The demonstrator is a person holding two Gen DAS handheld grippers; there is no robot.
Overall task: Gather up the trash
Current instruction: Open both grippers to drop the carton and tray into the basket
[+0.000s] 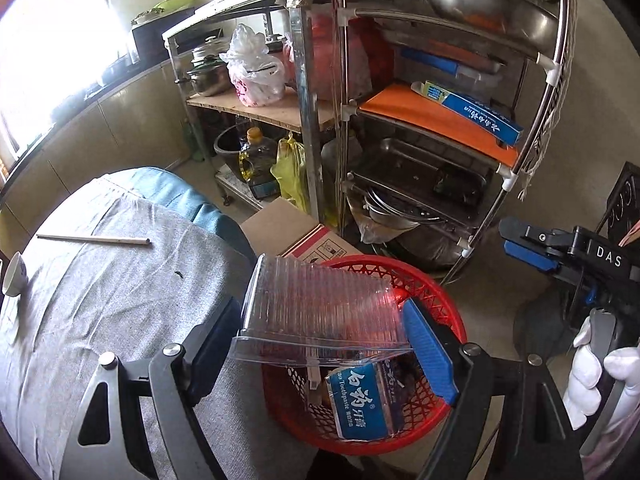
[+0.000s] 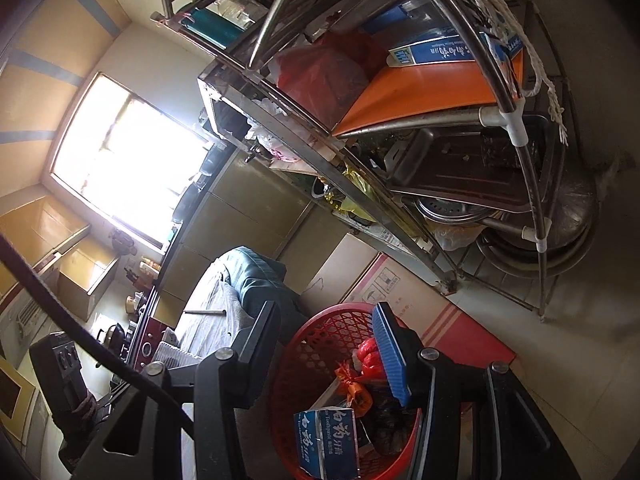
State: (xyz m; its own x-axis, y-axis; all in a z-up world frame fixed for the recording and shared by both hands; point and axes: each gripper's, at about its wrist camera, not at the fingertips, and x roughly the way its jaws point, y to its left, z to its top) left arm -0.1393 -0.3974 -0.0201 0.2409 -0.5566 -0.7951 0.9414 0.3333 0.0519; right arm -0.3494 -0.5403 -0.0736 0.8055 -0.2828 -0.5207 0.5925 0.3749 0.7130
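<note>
My left gripper (image 1: 320, 320) is shut on a clear plastic container (image 1: 320, 308) and holds it over the red mesh basket (image 1: 452, 304). The basket stands on the floor beside the table and holds a blue toothpaste box (image 1: 362, 400). My right gripper (image 2: 324, 332) is open and empty above the same basket (image 2: 312, 344), where the toothpaste box (image 2: 326, 440), an orange wrapper (image 2: 354, 390) and a red wrapper (image 2: 368, 354) lie. The right gripper also shows at the right edge of the left wrist view (image 1: 520, 240).
A table with a grey cloth (image 1: 100, 300) carries a chopstick (image 1: 94, 239) and a small white cup (image 1: 14, 276). A metal rack (image 1: 420, 120) with pans, an orange board and boxes stands behind the basket. A cardboard box (image 1: 296, 236) lies on the floor.
</note>
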